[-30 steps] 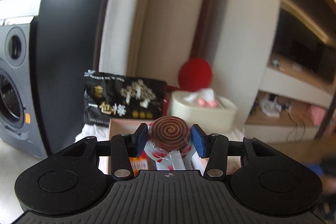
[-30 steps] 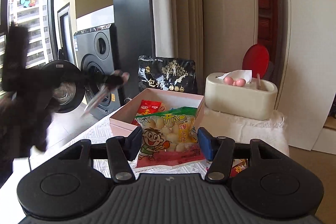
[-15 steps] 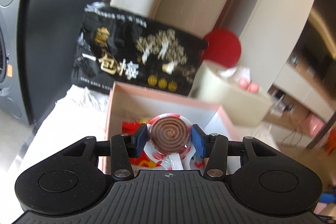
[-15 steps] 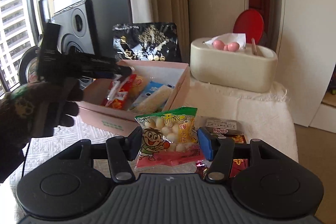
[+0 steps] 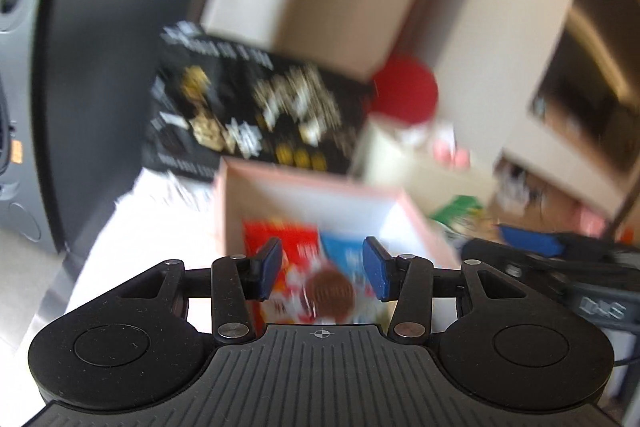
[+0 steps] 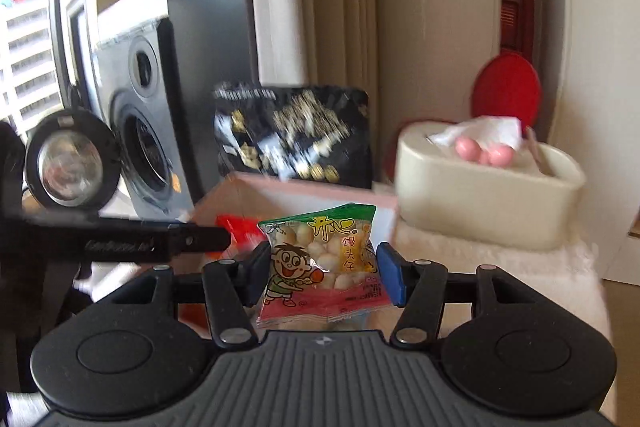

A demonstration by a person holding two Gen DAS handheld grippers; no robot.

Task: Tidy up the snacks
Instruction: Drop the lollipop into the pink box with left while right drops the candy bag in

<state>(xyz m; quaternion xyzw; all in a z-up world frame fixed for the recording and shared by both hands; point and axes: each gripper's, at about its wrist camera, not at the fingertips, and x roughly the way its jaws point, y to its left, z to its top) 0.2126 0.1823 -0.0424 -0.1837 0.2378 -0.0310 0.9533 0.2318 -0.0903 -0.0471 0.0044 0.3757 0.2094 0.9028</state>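
White textured cloth (image 6: pixel 520 259) covers the table; pink box (image 5: pixel 312 187) sits on it, black snack bag (image 6: pixel 292 135) upright at its far side, cream tissue holder (image 6: pixel 484 195) to the right. Washing machine (image 6: pixel 140 131) far left, curtains behind. Left gripper (image 5: pixel 322 267) fingers apart over the box, swirl lollipop (image 5: pixel 330 293) lying below inside. Right gripper (image 6: pixel 322 273) clamped on the bun-snack packet (image 6: pixel 324 263), near the box.

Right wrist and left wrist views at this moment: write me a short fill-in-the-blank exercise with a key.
1. The right gripper is shut on a ____ printed with a cartoon boy.
2. The left gripper stands ____, above the swirl lollipop.
3. The lollipop lies inside the ____ box.
4. Behind the box stands a ____ snack bag with gold print.

Missing words: snack packet; open; pink; black
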